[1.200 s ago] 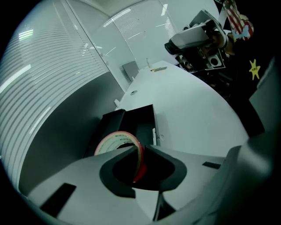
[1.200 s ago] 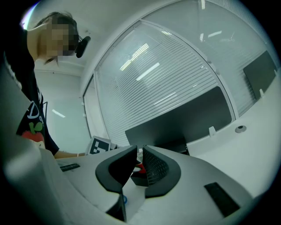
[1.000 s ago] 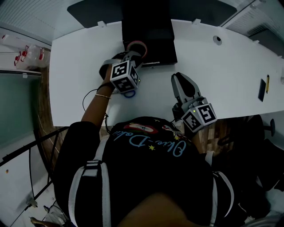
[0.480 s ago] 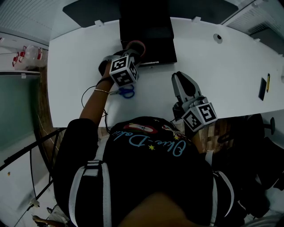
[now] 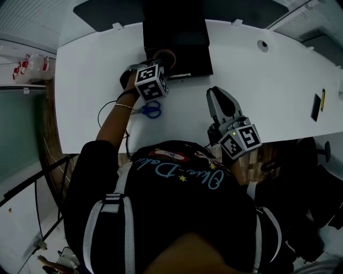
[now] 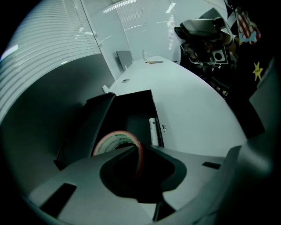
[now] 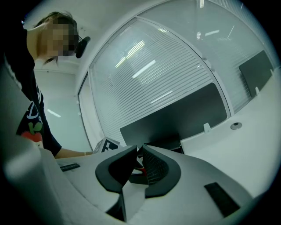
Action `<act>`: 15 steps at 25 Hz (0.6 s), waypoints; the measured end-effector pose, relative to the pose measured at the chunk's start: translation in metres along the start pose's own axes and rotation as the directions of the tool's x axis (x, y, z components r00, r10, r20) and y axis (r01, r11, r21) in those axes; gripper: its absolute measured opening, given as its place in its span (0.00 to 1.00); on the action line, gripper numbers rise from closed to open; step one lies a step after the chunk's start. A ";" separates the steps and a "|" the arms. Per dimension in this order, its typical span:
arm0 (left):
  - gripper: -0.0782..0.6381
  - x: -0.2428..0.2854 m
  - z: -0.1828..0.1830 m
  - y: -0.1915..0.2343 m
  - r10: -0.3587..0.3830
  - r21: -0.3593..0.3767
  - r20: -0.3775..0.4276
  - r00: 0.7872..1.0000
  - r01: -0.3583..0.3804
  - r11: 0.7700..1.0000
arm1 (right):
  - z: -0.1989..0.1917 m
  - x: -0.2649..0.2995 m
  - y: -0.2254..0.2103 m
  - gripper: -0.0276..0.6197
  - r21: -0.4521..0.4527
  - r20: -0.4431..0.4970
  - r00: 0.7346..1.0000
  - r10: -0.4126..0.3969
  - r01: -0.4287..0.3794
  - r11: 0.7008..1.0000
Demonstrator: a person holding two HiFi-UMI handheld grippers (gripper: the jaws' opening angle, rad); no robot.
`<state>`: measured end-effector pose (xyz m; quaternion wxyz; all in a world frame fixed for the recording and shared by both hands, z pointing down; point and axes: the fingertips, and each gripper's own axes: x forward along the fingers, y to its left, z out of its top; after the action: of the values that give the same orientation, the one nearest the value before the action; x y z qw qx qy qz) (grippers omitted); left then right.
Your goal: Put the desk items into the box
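Observation:
A black open box (image 5: 185, 45) stands at the far side of the white desk (image 5: 96, 91). My left gripper (image 5: 159, 64) hangs over the box's near left corner, tilted down, shut on a tape roll (image 5: 166, 54) with a red edge. In the left gripper view the tape roll (image 6: 115, 141) stands on edge between the jaws of the left gripper (image 6: 142, 151), above the box (image 6: 131, 115), where a white pen (image 6: 152, 130) lies. Blue-handled scissors (image 5: 152, 109) lie on the desk below the left hand. My right gripper (image 5: 218, 95) is shut and holds nothing near the desk's front edge.
A dark flat phone-like item (image 5: 317, 108) and a yellow pencil (image 5: 323, 100) lie at the desk's far right. A round cable hole (image 5: 262, 47) sits right of the box. A dark panel (image 5: 102, 12) runs behind the desk. The person's body fills the near side.
My left gripper has carried the tape roll further over the box and lower, uncovering the blue scissors on the desk. The right gripper has not moved.

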<state>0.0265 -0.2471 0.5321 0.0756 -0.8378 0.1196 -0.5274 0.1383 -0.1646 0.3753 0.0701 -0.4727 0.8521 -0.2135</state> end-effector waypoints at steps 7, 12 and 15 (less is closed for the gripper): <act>0.21 0.004 -0.002 0.000 -0.033 -0.030 -0.001 0.999 0.033 0.999 | 0.000 0.000 0.002 0.10 0.001 0.003 1.000 0.004 -0.004 1.000; 0.21 0.004 -0.004 -0.001 -0.042 -0.014 -0.004 0.999 0.042 0.999 | 0.001 -0.001 0.003 0.10 -0.003 0.007 1.000 0.007 -0.007 1.000; 0.24 0.006 -0.008 0.002 -0.035 -0.005 -0.017 0.999 0.034 0.999 | 0.001 -0.001 0.004 0.10 -0.005 0.008 1.000 0.011 -0.011 1.000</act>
<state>0.0210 -0.2502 0.5401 0.0633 -0.8353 0.1071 -0.5356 0.1360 -0.1622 0.3724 0.0737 -0.4692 0.8548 -0.2091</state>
